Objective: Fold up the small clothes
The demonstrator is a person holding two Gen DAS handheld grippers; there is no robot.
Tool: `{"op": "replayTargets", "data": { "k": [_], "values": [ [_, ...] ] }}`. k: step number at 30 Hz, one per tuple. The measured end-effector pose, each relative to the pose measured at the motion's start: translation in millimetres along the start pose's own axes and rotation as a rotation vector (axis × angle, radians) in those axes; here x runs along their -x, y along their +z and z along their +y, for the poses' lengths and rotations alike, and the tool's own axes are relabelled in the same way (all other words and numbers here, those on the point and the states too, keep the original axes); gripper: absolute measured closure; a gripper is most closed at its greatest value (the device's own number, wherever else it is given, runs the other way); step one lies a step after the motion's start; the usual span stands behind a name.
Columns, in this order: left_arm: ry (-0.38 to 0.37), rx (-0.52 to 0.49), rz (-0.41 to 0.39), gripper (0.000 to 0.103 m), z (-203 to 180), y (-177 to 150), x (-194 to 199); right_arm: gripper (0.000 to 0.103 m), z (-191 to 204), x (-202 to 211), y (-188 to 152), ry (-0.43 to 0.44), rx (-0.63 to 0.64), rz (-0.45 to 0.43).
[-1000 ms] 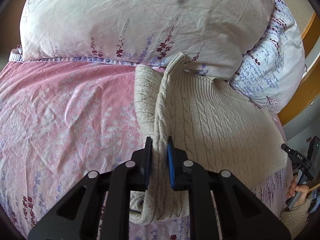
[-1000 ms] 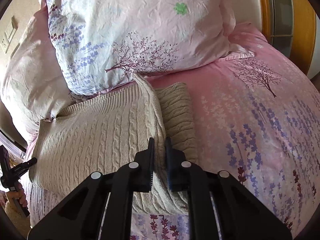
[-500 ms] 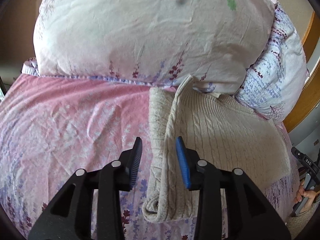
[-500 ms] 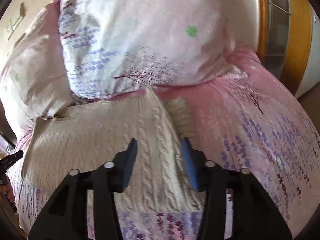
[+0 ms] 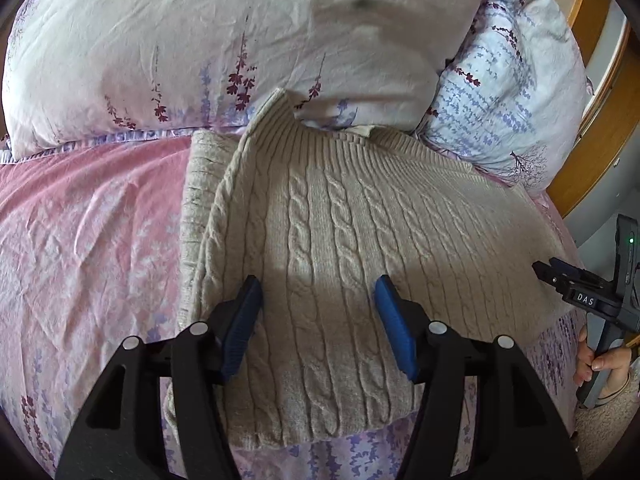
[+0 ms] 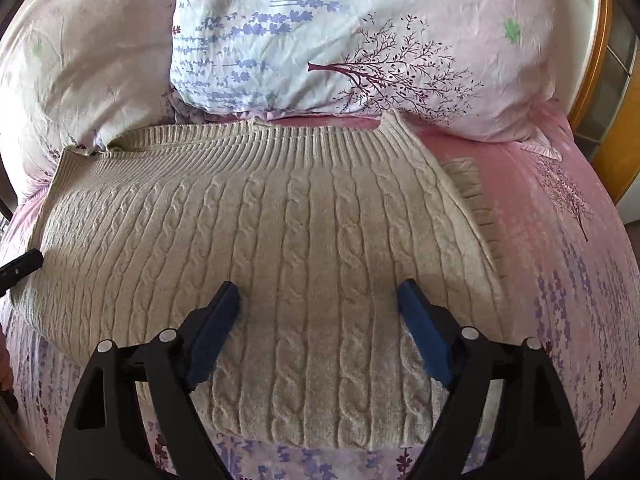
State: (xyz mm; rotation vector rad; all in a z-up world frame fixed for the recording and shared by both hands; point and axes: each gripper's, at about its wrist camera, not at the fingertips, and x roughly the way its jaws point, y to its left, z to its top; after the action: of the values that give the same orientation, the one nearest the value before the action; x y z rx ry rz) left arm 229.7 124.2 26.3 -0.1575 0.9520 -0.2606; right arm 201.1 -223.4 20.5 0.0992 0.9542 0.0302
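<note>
Left gripper (image 5: pixel 318 312): jaws spread wide, blue pads clear of the knit, nothing held. It hangs over the near part of the sweater (image 5: pixel 340 240), just inside the edge where one layer lies folded over another.

Right gripper (image 6: pixel 320 320): also wide open and empty, above the near middle of the same sweater (image 6: pixel 280 240). In the left view its body and the person's hand show off the far right corner of the garment.

Sweater: cream cable-knit, lying flat on the pink bedsheet (image 5: pixel 88 220), already folded at least once. One side shows a doubled layer, with a strip of plainer knit peeking out from under it. The cables run away from both grippers toward the ribbed band, which touches the pillows (image 6: pixel 360 40) at the head of the bed. The long axis lies crosswise to both grippers.

Judgement: both grippers sit at the near edge, so either could take it. The left one is nearer the doubled side. A next fold would likely bring one short end across to the other, or carry the near edge toward the ribbing.

Beyond the pillows: a wooden bed frame (image 5: pixel 600 128).
</note>
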Motion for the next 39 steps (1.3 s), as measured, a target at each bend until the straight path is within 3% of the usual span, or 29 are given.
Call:
{"op": "replayTargets", "data": {
  "k": [5, 7, 13, 18, 25, 32, 39],
  "values": [
    [-0.102, 0.144, -0.071, 0.04, 30, 15, 31, 0.019, 5, 12, 7, 0.04, -0.025, -0.049],
    [-0.094, 0.21, -0.086, 0.039, 51, 21, 38, 0.019, 13, 12, 12, 0.048, -0.017, -0.051],
    [-0.173, 0.344, -0.008, 0.038, 91, 21, 29, 0.019, 34, -2, 20, 0.059, 0.006, -0.026],
    [-0.201, 0.365, 0.05, 0.037, 94, 18, 9, 0.016, 41, -9, 18, 0.042, 0.022, -0.019],
    [-0.231, 0.372, 0.042, 0.039, 85, 25, -4, 0.014, 46, -11, 15, 0.013, 0.058, -0.023],
    [-0.233, 0.41, 0.035, 0.055, 84, 23, -8, 0.011, 49, -15, 14, -0.01, 0.086, -0.033],
    [-0.263, 0.46, 0.057, 0.082, 78, 23, -19, 0.01, 47, -14, 14, -0.007, 0.089, -0.036]
  ]
}}
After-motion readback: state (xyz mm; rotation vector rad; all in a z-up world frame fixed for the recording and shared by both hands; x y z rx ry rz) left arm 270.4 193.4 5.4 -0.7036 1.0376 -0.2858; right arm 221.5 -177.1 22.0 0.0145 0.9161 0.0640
